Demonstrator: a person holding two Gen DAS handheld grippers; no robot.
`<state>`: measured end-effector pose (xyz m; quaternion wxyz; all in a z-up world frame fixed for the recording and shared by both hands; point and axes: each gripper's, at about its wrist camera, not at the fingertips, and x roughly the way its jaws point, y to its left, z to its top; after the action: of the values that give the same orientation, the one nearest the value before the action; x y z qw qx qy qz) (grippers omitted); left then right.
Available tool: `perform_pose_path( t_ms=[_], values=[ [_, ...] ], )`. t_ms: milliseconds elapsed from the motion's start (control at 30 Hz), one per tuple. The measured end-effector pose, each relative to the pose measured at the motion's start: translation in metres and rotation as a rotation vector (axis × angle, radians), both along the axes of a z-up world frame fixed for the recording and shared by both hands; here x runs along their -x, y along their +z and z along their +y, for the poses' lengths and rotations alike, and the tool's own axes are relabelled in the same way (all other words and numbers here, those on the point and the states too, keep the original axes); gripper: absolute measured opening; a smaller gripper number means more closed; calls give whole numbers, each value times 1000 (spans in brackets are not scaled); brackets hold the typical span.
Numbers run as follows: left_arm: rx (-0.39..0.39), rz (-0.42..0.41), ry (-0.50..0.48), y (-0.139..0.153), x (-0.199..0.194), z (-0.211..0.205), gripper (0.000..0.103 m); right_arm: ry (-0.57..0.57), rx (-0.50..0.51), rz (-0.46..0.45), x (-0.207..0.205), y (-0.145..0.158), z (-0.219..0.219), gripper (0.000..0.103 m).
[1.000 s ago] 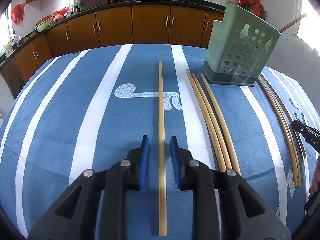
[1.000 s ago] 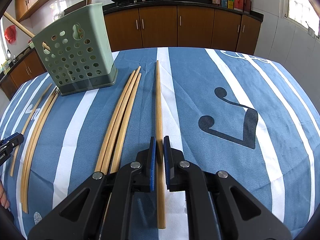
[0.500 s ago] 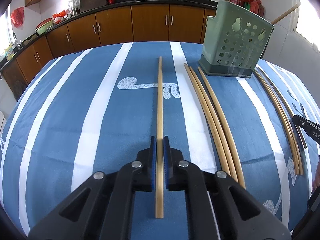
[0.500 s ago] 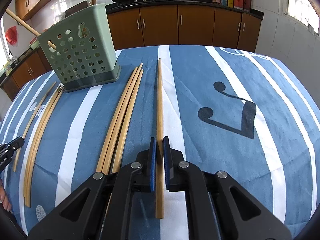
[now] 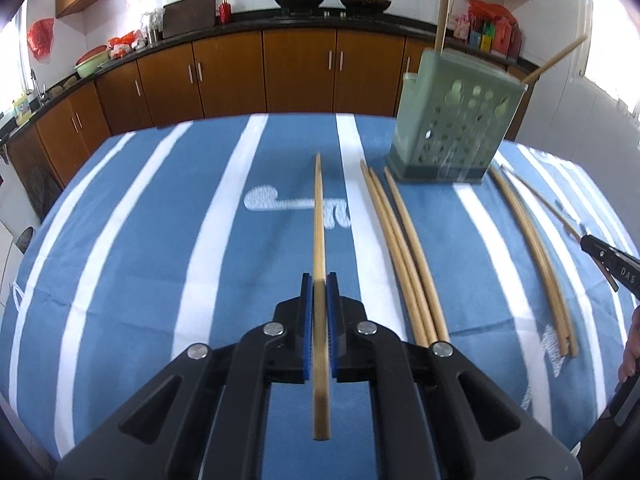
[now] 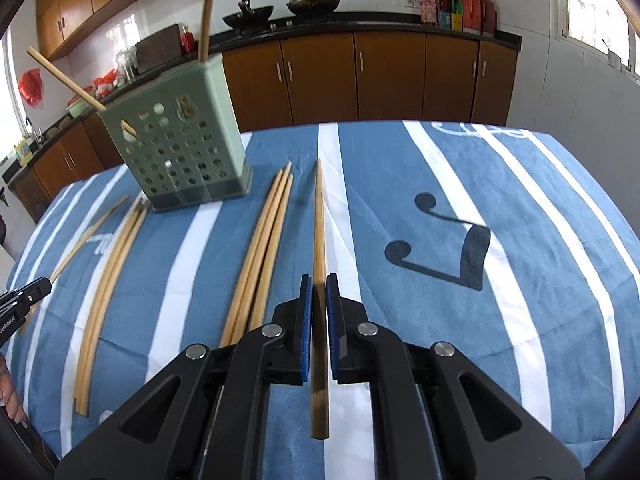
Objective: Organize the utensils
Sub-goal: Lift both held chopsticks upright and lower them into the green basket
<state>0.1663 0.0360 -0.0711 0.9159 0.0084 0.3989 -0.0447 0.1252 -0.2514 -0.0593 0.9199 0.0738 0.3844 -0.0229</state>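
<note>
My left gripper [image 5: 319, 280] is shut on a long wooden chopstick [image 5: 319, 216], whose near end hangs above the blue striped cloth. My right gripper [image 6: 319, 280] is shut on another chopstick [image 6: 319, 220], held the same way. A green perforated utensil holder [image 5: 452, 128] [image 6: 180, 152] stands upright at the table's far side with two chopsticks leaning in it. Three loose chopsticks [image 5: 400, 248] lie right of my left gripper. Another three [image 6: 260, 248] lie left of my right gripper.
The table carries a blue cloth with white stripes [image 5: 160, 240] [image 6: 520, 220]. A finger [image 5: 612, 264] of the right gripper shows at the left wrist view's right edge, and a finger [image 6: 24, 300] of the left gripper at the right wrist view's left edge. Brown kitchen cabinets [image 5: 296, 72] line the back wall.
The left jaws were open around the chopstick a second ago and have closed on it. Both grippers have risen, lifting their chopsticks' near ends off the cloth.
</note>
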Motion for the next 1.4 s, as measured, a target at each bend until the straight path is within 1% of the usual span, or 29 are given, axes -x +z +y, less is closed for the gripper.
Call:
perform_pose_path(
  t_ms=[267, 467, 633, 833, 1100, 1267, 1333, 1400],
  values=[
    [32, -124, 7, 45, 11, 2, 8, -10, -17, -104, 9, 34, -5, 8],
    [49, -197, 11, 72, 13, 3, 8, -9, 17, -178, 12, 59, -1, 8],
    [44, -241, 10, 89, 11, 1, 8, 7, 46, -233, 12, 80, 6, 8],
    [48, -262, 10, 100, 7, 0, 8, 17, 61, -271, 9, 95, 10, 8],
    [57, -270, 8, 105, 6, 0, 8, 8, 49, -281, 9, 99, 6, 8],
    [71, -283, -5, 112, 10, 1, 8, 2, 8, -298, 12, 106, -3, 8],
    [86, -293, -17, 118, 13, 2, 8, 1, -8, -319, 15, 115, -7, 8],
    [113, -310, -38, 128, 17, 3, 8, 5, -42, -355, 19, 130, -13, 8]
  ],
)
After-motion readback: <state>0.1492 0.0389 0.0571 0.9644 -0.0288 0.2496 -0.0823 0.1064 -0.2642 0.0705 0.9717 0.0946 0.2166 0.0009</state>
